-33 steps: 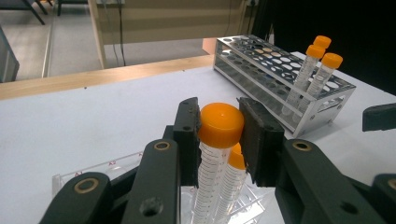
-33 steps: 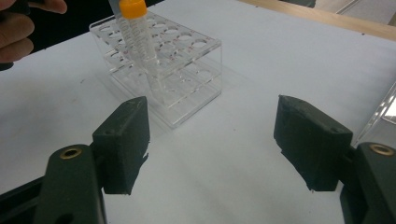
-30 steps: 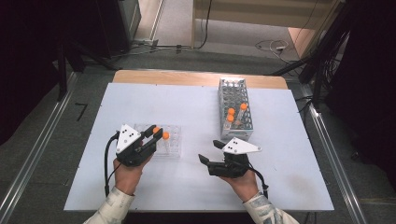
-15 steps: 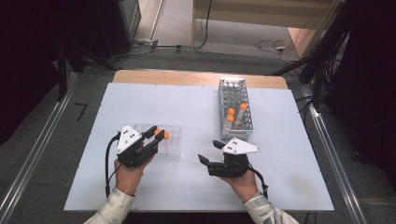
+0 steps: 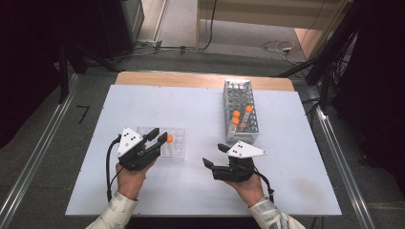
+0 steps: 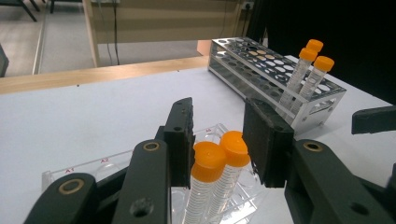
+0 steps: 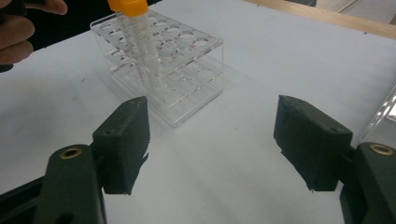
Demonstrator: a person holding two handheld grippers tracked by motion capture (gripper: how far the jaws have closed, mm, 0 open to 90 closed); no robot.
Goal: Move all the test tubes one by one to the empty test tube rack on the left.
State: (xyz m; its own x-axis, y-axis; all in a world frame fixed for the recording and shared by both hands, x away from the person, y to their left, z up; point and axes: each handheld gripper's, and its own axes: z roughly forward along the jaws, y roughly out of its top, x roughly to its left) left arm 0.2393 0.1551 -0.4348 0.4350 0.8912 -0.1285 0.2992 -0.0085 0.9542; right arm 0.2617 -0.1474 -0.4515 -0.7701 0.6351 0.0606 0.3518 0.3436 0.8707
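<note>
Your white table (image 5: 200, 114) looks bright under soft light from above. The room around it is very dark. Shadows are faint. Up close, your black jaws look blurry.

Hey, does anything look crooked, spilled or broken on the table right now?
Nothing spilled or broken. The three orange-capped tubes in the metal rack lean rather than stand straight, and so do the two tubes in the clear rack.
</note>
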